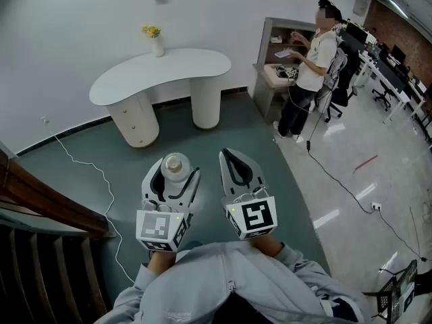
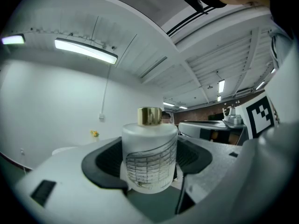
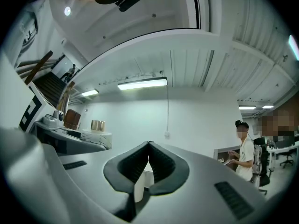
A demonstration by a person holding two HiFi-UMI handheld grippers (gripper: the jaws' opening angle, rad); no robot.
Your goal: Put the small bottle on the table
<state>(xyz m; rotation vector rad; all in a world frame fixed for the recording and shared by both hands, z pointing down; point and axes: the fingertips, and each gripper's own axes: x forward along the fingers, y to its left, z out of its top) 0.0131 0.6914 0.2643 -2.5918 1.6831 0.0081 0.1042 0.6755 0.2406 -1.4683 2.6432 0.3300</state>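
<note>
Left gripper (image 1: pixel 177 173), in the head view, clasps the small bottle (image 1: pixel 175 163) over open floor (image 1: pixel 223 123), well short of the white surface's (image 1: pixel 162 73) near edge. Right gripper (image 1: pixel 227 155) is just beside it. Left gripper view: wide-set jaws press the upright bottle. Right gripper view: the tips meet, with nothing between them.

Our grey sleeves and two white grippers

We wear a light grey sweatshirt (image 1: pixel 223 282) at six o'clock. The left gripper (image 1: pixel 177 168) and right gripper (image 1: pixel 227 154) have white shells, black linings and black-and-white marker cubes (image 1: pixel 255 216).
</note>
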